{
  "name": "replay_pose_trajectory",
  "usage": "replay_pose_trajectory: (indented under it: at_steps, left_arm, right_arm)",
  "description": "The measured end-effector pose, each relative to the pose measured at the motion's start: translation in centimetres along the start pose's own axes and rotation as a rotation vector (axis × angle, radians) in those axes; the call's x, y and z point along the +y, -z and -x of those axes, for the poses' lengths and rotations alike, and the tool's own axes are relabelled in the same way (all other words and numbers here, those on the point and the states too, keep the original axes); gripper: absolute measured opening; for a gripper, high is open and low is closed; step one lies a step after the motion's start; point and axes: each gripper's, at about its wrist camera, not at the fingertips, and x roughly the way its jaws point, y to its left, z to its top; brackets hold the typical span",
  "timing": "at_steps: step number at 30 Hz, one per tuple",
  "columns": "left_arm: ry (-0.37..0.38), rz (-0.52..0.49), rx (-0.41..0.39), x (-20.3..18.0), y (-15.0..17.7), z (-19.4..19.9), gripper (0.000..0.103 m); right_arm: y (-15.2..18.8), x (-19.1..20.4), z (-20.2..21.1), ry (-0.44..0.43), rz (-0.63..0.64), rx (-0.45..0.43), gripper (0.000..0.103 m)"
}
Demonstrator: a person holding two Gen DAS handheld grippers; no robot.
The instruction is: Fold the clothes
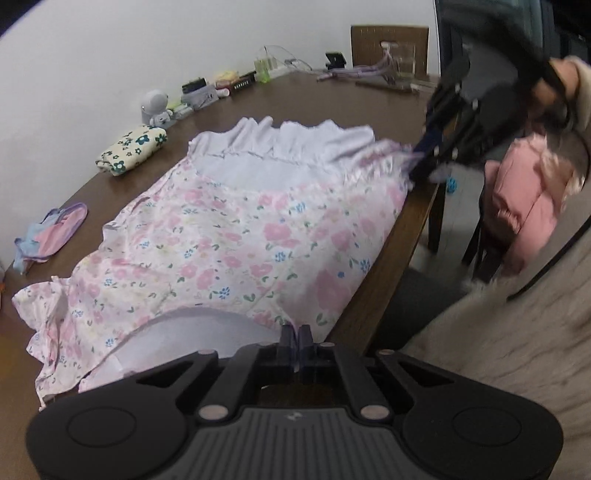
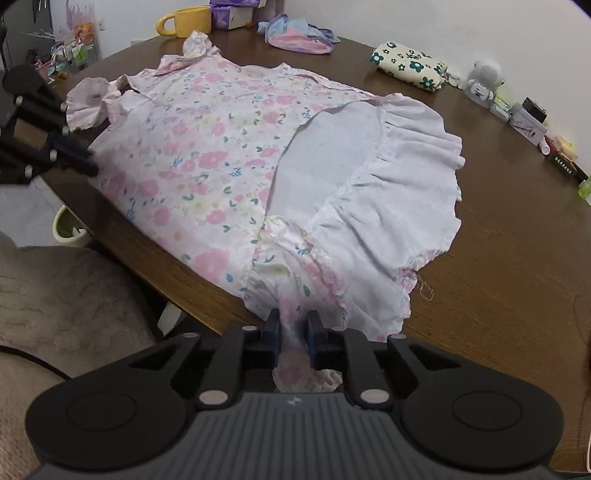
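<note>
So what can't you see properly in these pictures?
- Right gripper, left wrist view: blurred, so its hold on the dress is unclear there.
- Left gripper, right wrist view: cut off by the left edge.
- Small things by the wall, left wrist view: too small to name.
- Cream pot, right wrist view: half hidden under the table.

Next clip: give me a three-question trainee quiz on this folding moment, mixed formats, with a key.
1. True or false: the floral dress hangs fully off the table.
2. Multiple choice: what does the right tool pinch? A) the yellow mug B) the dress hem C) nothing
3. Fill in: the folded cream cloth with green flowers lies near the ____.

Key: 1 false, it is spread on the tabletop; 2 B; 3 wall. The left tool is closed at the dress edge too.
</note>
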Motion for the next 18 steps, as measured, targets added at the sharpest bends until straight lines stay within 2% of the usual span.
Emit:
replay_pose_trajectory:
  at_steps: [5, 6, 8, 9, 11, 13, 15, 18]
  left_arm:
    - [-0.048, -0.077, -0.02, -0.9, 0.1, -0.6, 0.001]
    - [-0.055, -0.066, -0.025, -0.6, 0.1, -0.4, 0.003]
    - [-0.073, 0.0, -0.037, 0.5, 0.3, 0.4, 0.011]
    - [-0.082, 0.032, -0.043, 1.1, 0.5, 0.8, 0.02]
    - [-0.1, 0.097, -0.055, 2.3, 0.7, 1.7, 0.031]
    - [-0.117, 0.163, -0.067, 3.5, 0.9, 2.5, 0.033]
    - [-0.135, 0.228, -0.078, 4.7, 1.1, 3.4, 0.04]
    - [-0.178, 0.329, -0.094, 6.7, 1.5, 4.7, 0.044]
  right_arm:
    - [0.2, -0.2, 0.3, 0.003, -0.014, -0.013, 0.023]
    - [0.3, -0.1, 0.5, 0.001, -0.019, -0.016, 0.026]
    - [0.4, -0.1, 0.9, -0.013, -0.036, -0.032, 0.036]
    - [0.3, -0.2, 1.0, -0.023, -0.043, -0.043, 0.041]
    - [0.1, -0.2, 1.5, -0.044, -0.057, -0.064, 0.043]
    - [-0.3, -0.5, 2.0, -0.068, -0.079, -0.091, 0.045]
    - [-0.8, -0.8, 2.2, -0.083, -0.105, -0.119, 0.048]
    - [-1.7, -1.2, 1.8, -0.098, -0.139, -0.147, 0.049]
